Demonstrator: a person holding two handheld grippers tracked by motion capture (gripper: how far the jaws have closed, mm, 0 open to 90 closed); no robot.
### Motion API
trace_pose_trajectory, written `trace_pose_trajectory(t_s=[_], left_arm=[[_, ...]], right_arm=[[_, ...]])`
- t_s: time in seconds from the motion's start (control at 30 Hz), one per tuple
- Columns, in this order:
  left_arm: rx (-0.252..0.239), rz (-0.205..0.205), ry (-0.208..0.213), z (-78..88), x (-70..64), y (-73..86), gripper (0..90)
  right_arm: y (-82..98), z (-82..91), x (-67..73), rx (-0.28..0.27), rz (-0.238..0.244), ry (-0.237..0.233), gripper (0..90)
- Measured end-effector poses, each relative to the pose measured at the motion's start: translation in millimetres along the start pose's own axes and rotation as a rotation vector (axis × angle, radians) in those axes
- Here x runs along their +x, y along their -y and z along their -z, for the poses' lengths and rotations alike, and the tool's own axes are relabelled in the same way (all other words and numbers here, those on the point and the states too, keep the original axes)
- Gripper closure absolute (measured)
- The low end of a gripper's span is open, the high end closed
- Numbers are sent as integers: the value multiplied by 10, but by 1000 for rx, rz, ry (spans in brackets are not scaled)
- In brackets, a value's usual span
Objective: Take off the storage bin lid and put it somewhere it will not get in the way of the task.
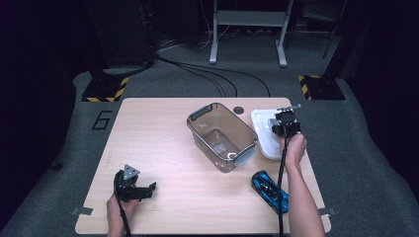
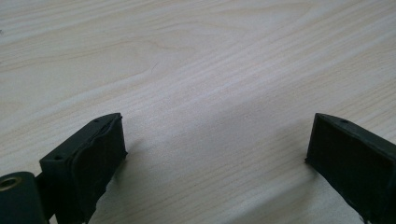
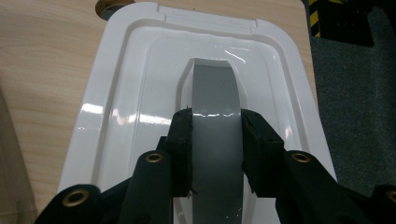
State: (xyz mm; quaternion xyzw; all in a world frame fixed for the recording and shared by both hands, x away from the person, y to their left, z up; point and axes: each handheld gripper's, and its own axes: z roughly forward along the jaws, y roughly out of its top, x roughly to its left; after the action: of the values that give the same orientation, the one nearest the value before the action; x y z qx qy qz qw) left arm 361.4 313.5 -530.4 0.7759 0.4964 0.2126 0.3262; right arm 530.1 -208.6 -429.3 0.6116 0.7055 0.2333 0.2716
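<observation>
Wood table (image 1: 168,148) — near left we see the left gripper (image 1: 148,188) resting, jaws wide apart on nothing. Centre: clear bin (image 1: 222,136). Far right, the right gripper (image 3: 215,149) clamps the white lid's (image 3: 121,93) grey handle (image 3: 212,88) — blue toy car (image 1: 269,190) near right.

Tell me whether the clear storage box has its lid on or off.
Off. The clear box stands open-topped on the table, while the white lid lies flat beside it, its grey handle clamped by the right gripper.
</observation>
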Motion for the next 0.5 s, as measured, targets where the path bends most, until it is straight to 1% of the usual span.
trace_pose_trajectory(t_s=[0.23, 0.27, 0.3, 0.33, 0.37, 0.4, 0.5], left_arm=[[-1, 4, 1, 0, -3, 1, 42], [-10, 3, -7, -8, -4, 4, 42], [-10, 3, -6, -8, -4, 4, 42], [0, 7, 2, 0, -5, 1, 42], [-11, 9, -5, -9, -9, 5, 42], [-10, 9, -4, -9, -8, 5, 42], [-10, 9, -5, -8, -9, 5, 42]], right_arm=[[100, -147, 21, 20, -21, -1, 664], [113, -169, 18, 23, -32, -2, 664], [129, -200, 17, 29, -44, -11, 664], [139, -216, 22, 32, -51, -11, 663], [150, -237, 33, 38, -53, -8, 663], [162, -259, 41, 39, -45, -9, 663], [190, -303, 55, 52, -46, -7, 662]])
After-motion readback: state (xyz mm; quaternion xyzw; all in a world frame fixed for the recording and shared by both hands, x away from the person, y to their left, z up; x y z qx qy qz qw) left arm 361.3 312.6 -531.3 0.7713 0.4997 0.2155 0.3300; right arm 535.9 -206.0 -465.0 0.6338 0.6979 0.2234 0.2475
